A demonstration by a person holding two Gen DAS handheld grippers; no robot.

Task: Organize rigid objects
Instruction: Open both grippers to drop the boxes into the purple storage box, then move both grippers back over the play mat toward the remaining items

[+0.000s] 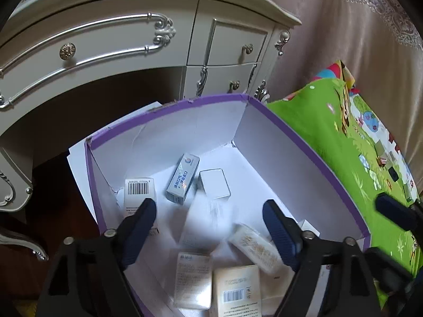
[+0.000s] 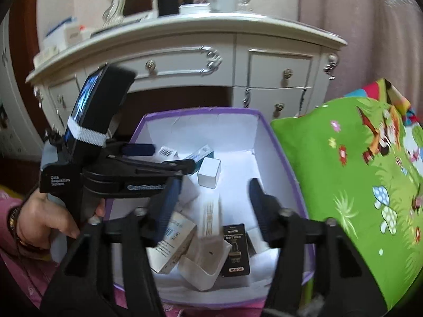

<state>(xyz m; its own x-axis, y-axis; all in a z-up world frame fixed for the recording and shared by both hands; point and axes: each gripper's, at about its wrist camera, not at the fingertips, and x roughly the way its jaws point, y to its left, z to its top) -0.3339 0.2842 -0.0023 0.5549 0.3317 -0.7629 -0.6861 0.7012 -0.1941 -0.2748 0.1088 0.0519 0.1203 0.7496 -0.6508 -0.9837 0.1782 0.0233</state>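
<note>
Both the left claw and the right claw hang wide over the purple-rimmed box, pads gripping nothing. Small cartons lie scattered on its white floor, a blurred one between each pair of pads.

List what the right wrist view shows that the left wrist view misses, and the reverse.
Only the right wrist view shows the hand gripping the left gripper's handle, the black box in the purple-edged box, and the clutter on the dresser top.

Only the left wrist view shows the small white box with its barcode facing up beside the left gripper, which is open.

Both show the dresser, the green cartoon mat, the blue-and-white carton and the white cube box.
</note>
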